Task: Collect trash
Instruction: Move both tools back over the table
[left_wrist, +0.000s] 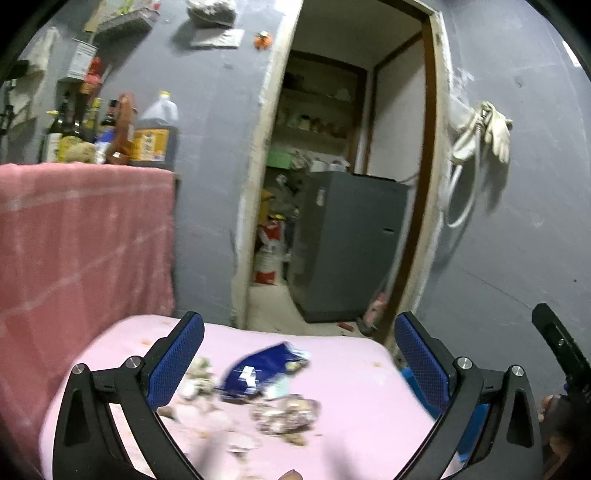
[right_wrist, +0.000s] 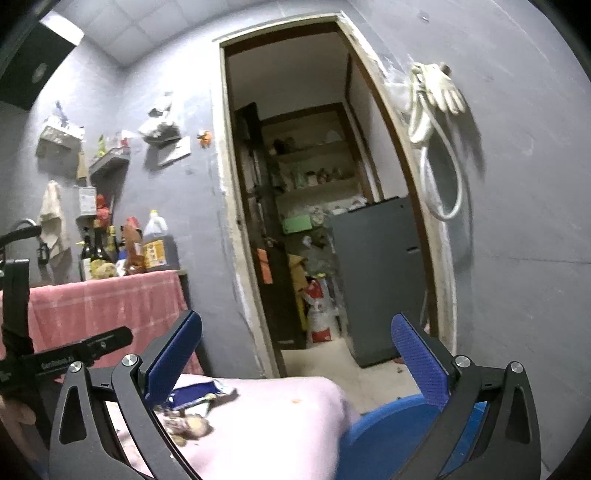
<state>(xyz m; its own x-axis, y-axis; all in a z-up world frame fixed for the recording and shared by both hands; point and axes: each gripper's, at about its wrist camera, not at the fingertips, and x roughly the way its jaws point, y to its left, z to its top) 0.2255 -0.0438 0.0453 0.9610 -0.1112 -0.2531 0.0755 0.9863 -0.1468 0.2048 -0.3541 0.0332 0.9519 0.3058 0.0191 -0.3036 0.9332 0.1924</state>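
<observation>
Left wrist view: grey wall w/ open doorway (left_wrist: 343, 166) fills the bkgd, then a pink table (left_wrist: 351, 398) below. Trash sits mid-table: blue wrapper (left_wrist: 258, 369) w/ crumpled scraps (left_wrist: 288, 413) just beside it. Left gripper (left_wrist: 295, 354) hovers above the pile, jaws spread wide, empty. Right gripper (right_wrist: 295, 354) also gapes, holding nothing, off over the table edge by a blue bin (right_wrist: 384, 428). Step looks like approach, nothing grabbed yet; next move prob needs left tongs lowered around the wrapper, then closed.

The scraps (left_wrist: 284, 413) beside the blue wrapper (left_wrist: 258, 369) are too blurred to identify.
</observation>
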